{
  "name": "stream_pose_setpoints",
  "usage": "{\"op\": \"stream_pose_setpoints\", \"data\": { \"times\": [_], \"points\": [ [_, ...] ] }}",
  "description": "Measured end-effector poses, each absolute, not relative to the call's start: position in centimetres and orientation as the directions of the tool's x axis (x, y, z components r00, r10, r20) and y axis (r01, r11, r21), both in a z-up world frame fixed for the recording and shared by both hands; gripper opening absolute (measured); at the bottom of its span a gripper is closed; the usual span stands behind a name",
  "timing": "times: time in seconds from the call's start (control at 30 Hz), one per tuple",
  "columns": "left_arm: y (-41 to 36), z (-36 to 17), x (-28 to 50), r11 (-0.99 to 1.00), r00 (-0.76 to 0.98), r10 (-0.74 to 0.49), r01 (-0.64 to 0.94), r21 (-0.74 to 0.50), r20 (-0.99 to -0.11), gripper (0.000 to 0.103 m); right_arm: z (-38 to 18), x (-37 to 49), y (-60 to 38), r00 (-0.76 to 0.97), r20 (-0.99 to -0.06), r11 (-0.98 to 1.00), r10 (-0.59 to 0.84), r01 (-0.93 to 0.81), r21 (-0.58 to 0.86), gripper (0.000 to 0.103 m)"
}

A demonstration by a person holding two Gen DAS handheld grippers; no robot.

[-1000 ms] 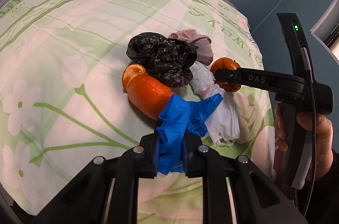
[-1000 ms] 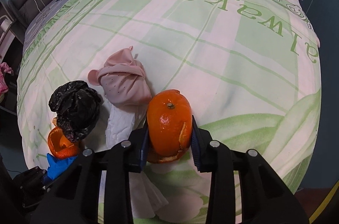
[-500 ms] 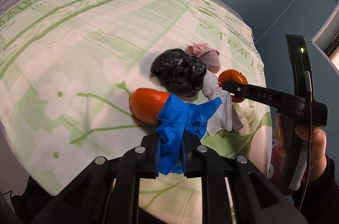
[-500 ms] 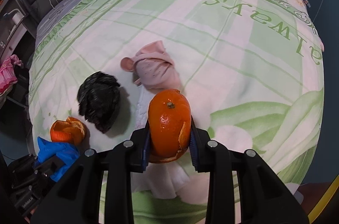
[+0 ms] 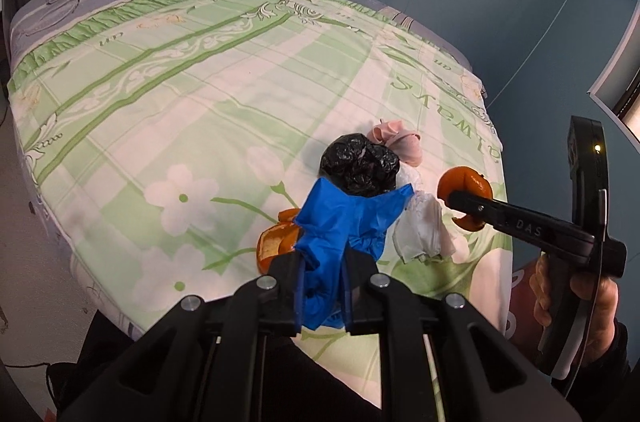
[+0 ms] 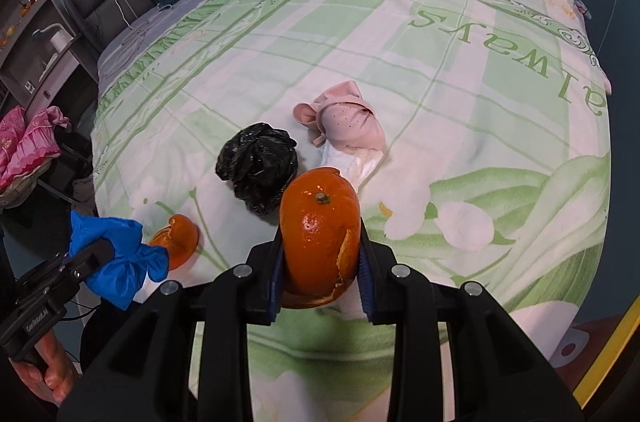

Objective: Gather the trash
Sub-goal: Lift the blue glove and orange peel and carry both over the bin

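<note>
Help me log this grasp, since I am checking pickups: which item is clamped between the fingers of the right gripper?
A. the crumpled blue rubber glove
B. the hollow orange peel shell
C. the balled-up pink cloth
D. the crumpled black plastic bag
B: in the right wrist view the right gripper is shut on the hollow orange peel shell, while the crumpled blue rubber glove sits in the left gripper.

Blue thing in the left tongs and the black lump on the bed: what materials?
Blue glove: looks like thin nitrile or latex, matte, limp, with finger shapes hanging; which one is unclear.
Black bag: thin plastic film, glossy, with sharp crinkles catching highlights, wadded into a ball.
</note>
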State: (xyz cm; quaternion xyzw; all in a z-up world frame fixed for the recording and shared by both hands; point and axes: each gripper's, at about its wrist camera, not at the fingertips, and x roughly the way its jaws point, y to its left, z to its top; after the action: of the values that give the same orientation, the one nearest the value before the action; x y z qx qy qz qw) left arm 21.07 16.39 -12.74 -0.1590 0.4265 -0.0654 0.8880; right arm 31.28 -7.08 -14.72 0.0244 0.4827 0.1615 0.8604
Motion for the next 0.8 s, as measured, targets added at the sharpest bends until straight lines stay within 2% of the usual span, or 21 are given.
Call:
{"op": "stream_pose_setpoints", "data": {
  "times": [0.8],
  "points": [
    [13.7, -4.8, 17.1, 0.950, 0.742, -0.232, 0.035, -0.310, -0.629, 0.012, -4.5, 22.6, -12.4, 0.657, -0.668, 0.935, 0.349, -0.291, 0.202, 0.029]
  ]
}}
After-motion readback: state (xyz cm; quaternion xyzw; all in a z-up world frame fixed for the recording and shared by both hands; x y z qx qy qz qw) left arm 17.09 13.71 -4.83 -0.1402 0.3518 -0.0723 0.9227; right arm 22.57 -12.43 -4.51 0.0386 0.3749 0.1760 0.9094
